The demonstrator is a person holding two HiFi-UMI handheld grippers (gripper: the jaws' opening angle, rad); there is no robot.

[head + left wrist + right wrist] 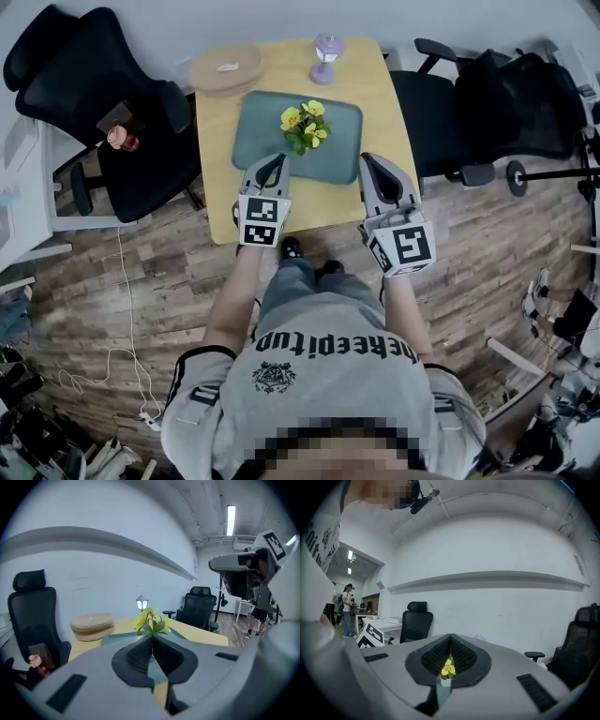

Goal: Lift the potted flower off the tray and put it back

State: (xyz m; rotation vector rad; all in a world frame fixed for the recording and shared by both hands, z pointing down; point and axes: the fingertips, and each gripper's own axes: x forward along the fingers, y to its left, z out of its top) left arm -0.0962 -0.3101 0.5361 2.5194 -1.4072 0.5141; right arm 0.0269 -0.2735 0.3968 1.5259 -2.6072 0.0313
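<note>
One potted flower (305,127) stands on one tray (258,141). The left tongs (278,157) and right tongs (367,157) are both pressed together, empty.

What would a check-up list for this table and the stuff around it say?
Surface: wooden table, bare wood showing around the tray.
Job's things: potted flower stands upright on the green tray; nothing holds it.
Clutter: stack of round mats and small lantern at the table's far edge.
Grippers: left gripper and right gripper are both shut and empty, at the tray's near side.
Cables: white cable lies loose on the floor to the person's left.
Surroundings: black office chair to the left, another chair to the right.
</note>
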